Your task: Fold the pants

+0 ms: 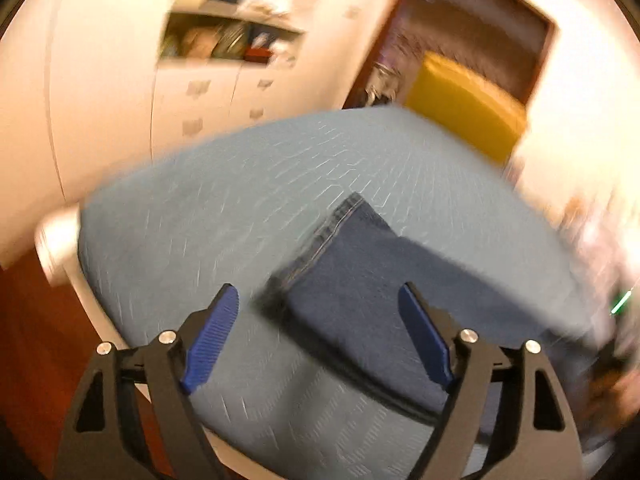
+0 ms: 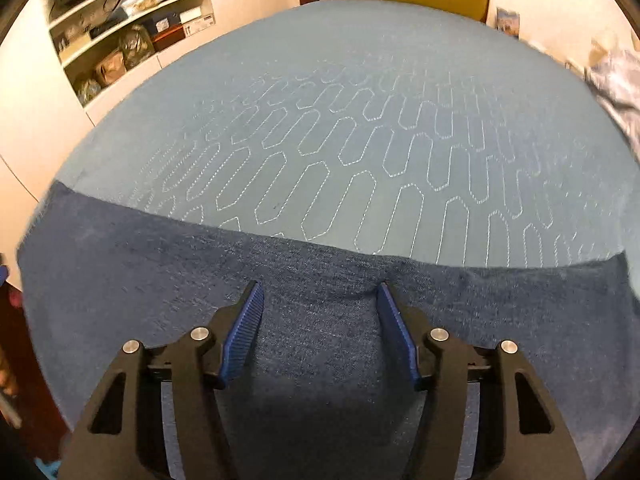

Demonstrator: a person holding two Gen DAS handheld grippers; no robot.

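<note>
The pants (image 2: 320, 320), dark blue jeans, lie flat on a light blue quilted bed cover (image 2: 360, 120); in the right wrist view they make a long band across the near part of the bed, and in the left wrist view one hem end (image 1: 320, 240) with its stitched seam points away toward the far side. The left gripper (image 1: 320, 300) hangs above this end with its jaws wide apart and nothing between the blue pads (image 1: 212, 336), so it is released. The right gripper (image 2: 320, 300) points down on the middle of the denim with its jaws partly apart; the cloth shows between the pads, and there is a small pucker near the right pad (image 2: 394, 332), but I cannot tell for sure if the pads already press on it. I judge that the step in hand is the approach for a grasp, before a fold is lifted. The next move probably calls for the left gripper to come down on the hem edge and close on both layers, while the right one pinches the cloth, so that the two lift together and the fold stays straight. Counted: one pair of pants, two grippers, one bed cover, one yellow chair (image 1: 464, 108) behind the bed, and one set of shelves (image 2: 120, 28) on the wall.
</note>
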